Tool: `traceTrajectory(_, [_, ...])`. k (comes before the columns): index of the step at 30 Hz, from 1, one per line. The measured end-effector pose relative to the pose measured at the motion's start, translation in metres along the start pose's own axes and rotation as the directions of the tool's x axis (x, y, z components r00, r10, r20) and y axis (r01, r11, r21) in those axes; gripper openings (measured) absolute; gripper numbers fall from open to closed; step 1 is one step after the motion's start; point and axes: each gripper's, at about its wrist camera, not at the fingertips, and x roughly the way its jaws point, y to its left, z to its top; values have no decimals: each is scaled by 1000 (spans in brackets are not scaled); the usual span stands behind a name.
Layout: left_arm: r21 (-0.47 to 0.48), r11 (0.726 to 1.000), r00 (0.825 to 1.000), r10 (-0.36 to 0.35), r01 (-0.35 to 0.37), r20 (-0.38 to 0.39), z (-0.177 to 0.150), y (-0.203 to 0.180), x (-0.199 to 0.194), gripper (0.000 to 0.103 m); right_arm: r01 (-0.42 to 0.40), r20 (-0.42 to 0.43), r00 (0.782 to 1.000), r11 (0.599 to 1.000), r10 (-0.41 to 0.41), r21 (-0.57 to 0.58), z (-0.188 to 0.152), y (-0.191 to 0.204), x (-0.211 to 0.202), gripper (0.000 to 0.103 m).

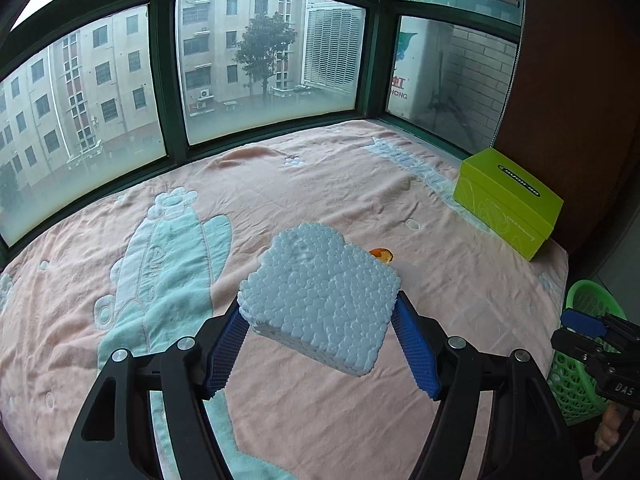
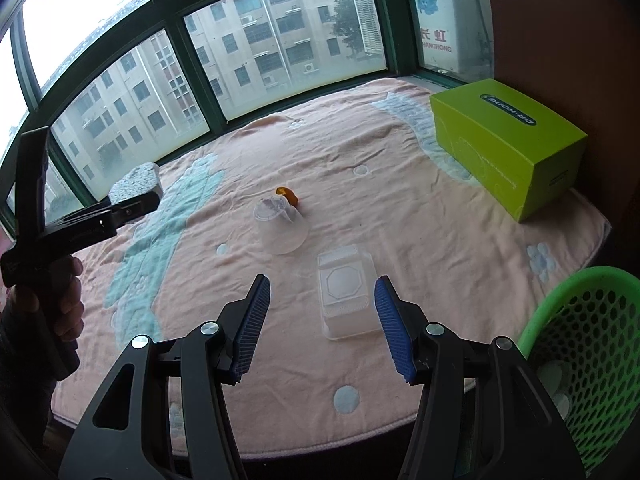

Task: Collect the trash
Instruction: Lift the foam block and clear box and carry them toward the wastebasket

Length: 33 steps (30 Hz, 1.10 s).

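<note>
Your left gripper (image 1: 320, 312) pinches a white styrofoam block (image 1: 320, 300) between its blue pads, lifted clear of the pink blanket (image 1: 280, 184). The step in hand looks like carrying that block to the bin. The next move calls for swinging it right, across the blanket to the green mesh basket (image 2: 580, 344) off the near right edge, and letting go once it is above the rim.

Your right gripper (image 2: 320, 320) hangs with its fingers spread and nothing between them, just above a clear plastic tray (image 2: 346, 292). The basket holds something pale at the bottom; what it is I cannot tell.

Farther out lie a clear cup with its lid (image 2: 278, 224) and an orange scrap (image 2: 289, 194) touching it. At the far right stands a closed lime-green box (image 2: 508, 144).
</note>
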Motion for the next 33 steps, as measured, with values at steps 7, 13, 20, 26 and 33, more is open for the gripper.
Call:
traceTrajectory(7, [-23, 1000, 1000, -10, 10, -18, -5, 6, 5, 69, 21, -83, 996, 999, -24, -40, -3, 0, 46, 66])
traceTrajectory(13, [-37, 999, 999, -20, 19, -26, -9, 11, 8, 69, 57, -154, 986, 995, -69, -79, -3, 0, 89, 66])
traceTrajectory(20, [-36, 999, 999, -23, 22, -32, -11, 12, 9, 69, 101, -188, 975, 990, -119, -101, -8, 0, 108, 55])
traceTrajectory(26, [-40, 999, 999, -34, 33, -35, -14, 8, 8, 69, 103, -175, 977, 989, -120, -102, -8, 0, 101, 48])
traceTrajectory(33, [-21, 999, 998, -50, 50, -26, -15, -6, -1, 69, 85, -119, 988, 993, -94, -78, -4, 5, 69, 48])
